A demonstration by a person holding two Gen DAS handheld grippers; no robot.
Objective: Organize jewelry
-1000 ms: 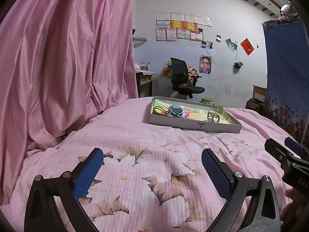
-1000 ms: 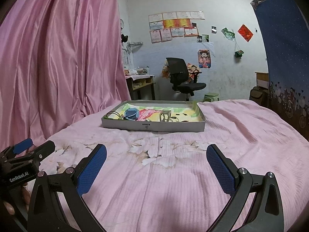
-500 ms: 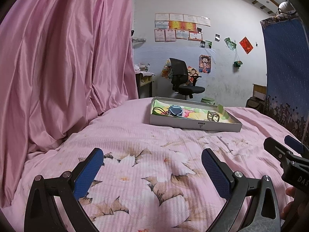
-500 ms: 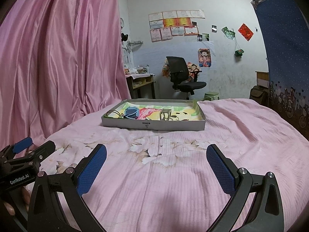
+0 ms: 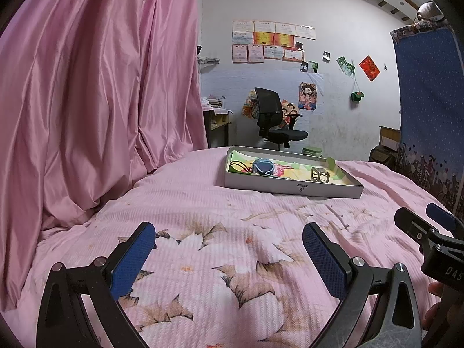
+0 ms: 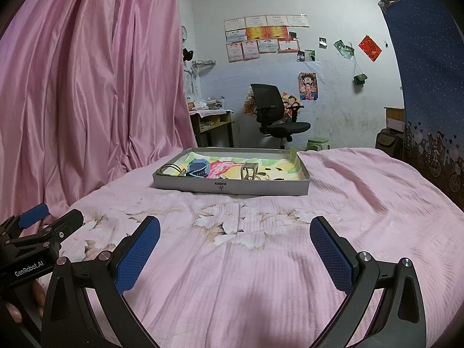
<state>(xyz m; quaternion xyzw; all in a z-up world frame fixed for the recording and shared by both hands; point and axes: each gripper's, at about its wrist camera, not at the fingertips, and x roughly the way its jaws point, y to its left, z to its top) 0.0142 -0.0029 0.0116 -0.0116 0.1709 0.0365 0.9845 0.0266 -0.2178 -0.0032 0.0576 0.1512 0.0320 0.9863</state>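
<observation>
On the pink bedspread (image 5: pixel 203 203), a tray (image 6: pixel 232 187) of jewelry lies well ahead of both grippers, left (image 5: pixel 229 256) and right (image 6: pixel 235 249), each spread wide and empty.

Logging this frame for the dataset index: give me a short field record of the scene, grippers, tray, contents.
surface: bed with pink flowered cover
tray: shallow grey box on the bed, far from both grippers
tray contents: blue round item, small wire-frame stand, dark cords at the left end
left hand-held gripper: open, empty, above the cover
right hand-held gripper: open, empty, above the cover
background: pink curtain, black office chair
</observation>
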